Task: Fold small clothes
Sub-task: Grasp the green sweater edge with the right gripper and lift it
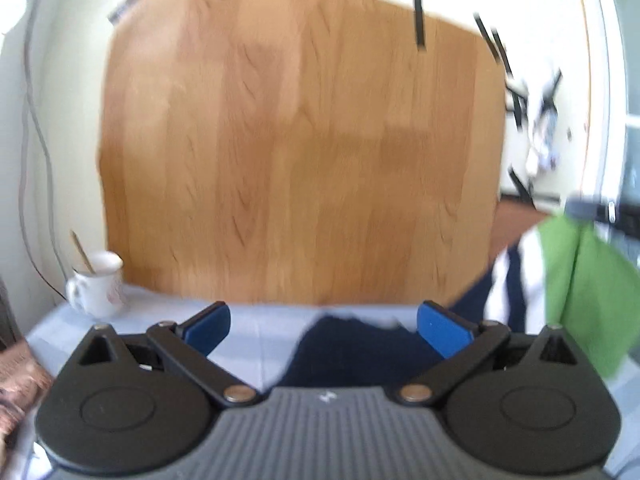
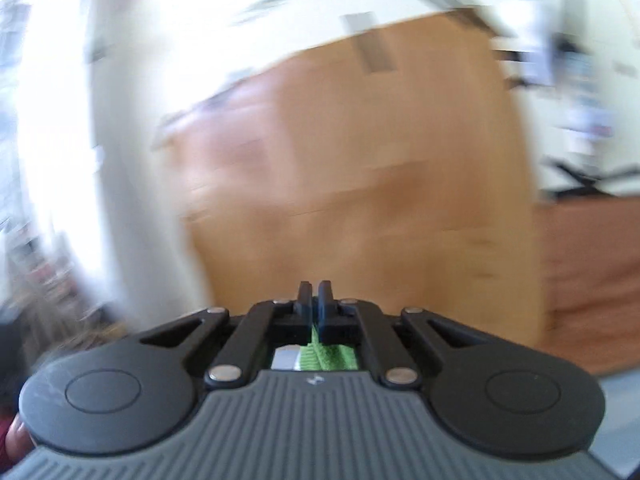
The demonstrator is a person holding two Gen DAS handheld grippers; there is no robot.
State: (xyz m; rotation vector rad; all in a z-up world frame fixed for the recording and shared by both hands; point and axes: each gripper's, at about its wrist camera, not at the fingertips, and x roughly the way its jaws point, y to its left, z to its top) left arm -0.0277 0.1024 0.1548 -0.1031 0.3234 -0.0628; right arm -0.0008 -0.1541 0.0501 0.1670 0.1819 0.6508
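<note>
Your left gripper (image 1: pixel 324 330) stood wide, empty | right gripper (image 2: pixel 315 300) pinched green-white-navy striped fabric garment (image 1: pixel 568 280) | white ceramic mug (image 1: pixel 98 286) on table.

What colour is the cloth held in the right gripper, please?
Bright green cloth, clearest in the left wrist view.

Right gripper (image 2: pixel 315 300) clamped on green cloth (image 2: pixel 328 356); wooden panel (image 2: pixel 380 160) ahead.

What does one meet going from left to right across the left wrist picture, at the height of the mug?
Mug → left claw's left blue pad → dark garment → right blue pad → striped cloth → green cloth, hanging from the right claw.
</note>
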